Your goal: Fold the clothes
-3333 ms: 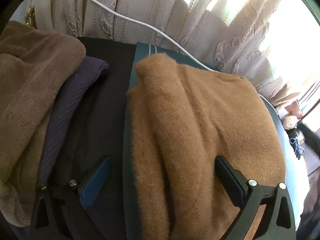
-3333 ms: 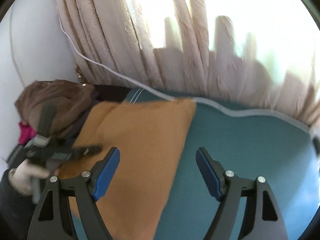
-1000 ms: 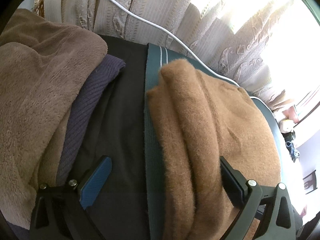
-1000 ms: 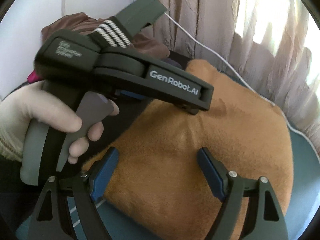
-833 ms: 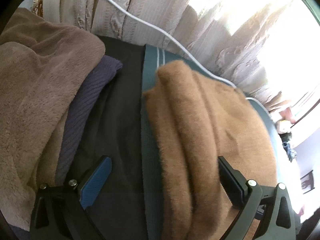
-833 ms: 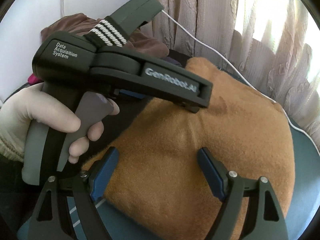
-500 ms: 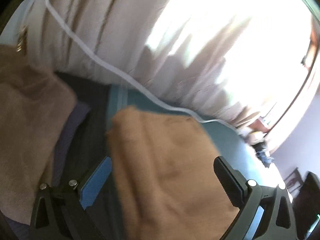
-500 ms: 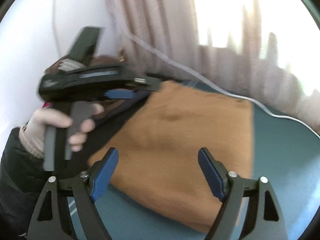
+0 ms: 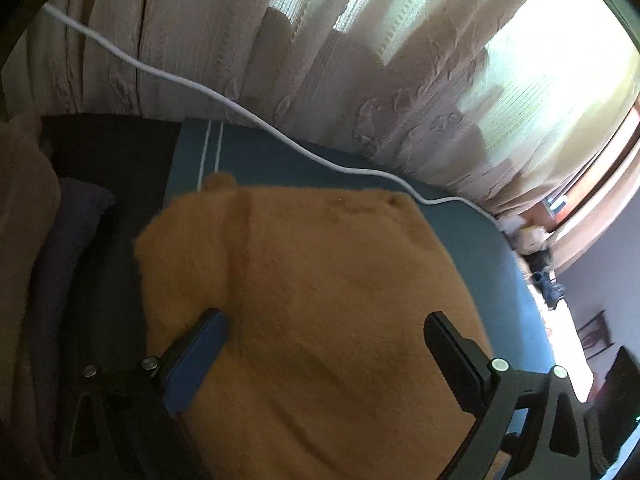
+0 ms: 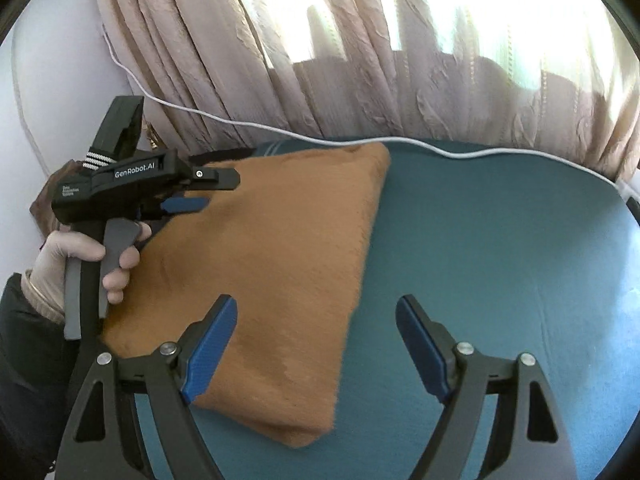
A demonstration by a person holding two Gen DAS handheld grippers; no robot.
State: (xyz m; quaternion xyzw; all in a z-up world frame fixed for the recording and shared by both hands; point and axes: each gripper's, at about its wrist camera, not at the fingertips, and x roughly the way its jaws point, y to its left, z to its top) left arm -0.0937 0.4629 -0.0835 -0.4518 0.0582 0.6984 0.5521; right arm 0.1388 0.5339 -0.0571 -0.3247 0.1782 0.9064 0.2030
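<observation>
The left gripper (image 9: 324, 344) has its jaws spread wide with nothing between them but the fuzzy top of the folded tan garment (image 9: 312, 300) just below, and whether the blue pads (image 9: 196, 356) press on the pile or hang just above it I cannot tell; the right gripper (image 10: 316, 344) likewise has its jaws wide apart and grips nothing, its left pad over the near edge of the same tan garment (image 10: 272, 276) and its right pad over bare teal sheet (image 10: 500, 260); the garment lies folded into a rough rectangle on the left part of that sheet, which the left wrist view shows (image 9: 472, 236) ending in two pale stripes at its left edge; only the left wrist view shows what lies beyond that edge, a dark cloth (image 9: 108, 160), a purple knit piece (image 9: 68, 240) and a beige plush piece (image 9: 20, 216) stacked at the far left, plus a window sill with small objects at the right, too blurred to name; only the right wrist view shows the left gripper (image 10: 208, 190) from the side, held by a gloved hand (image 10: 80, 264) with a dark sleeve, its tips over the garment's far left corner; both views show the white cable (image 10: 460, 152) running along the foot of the pale curtain (image 10: 360, 60) behind the sheet.
</observation>
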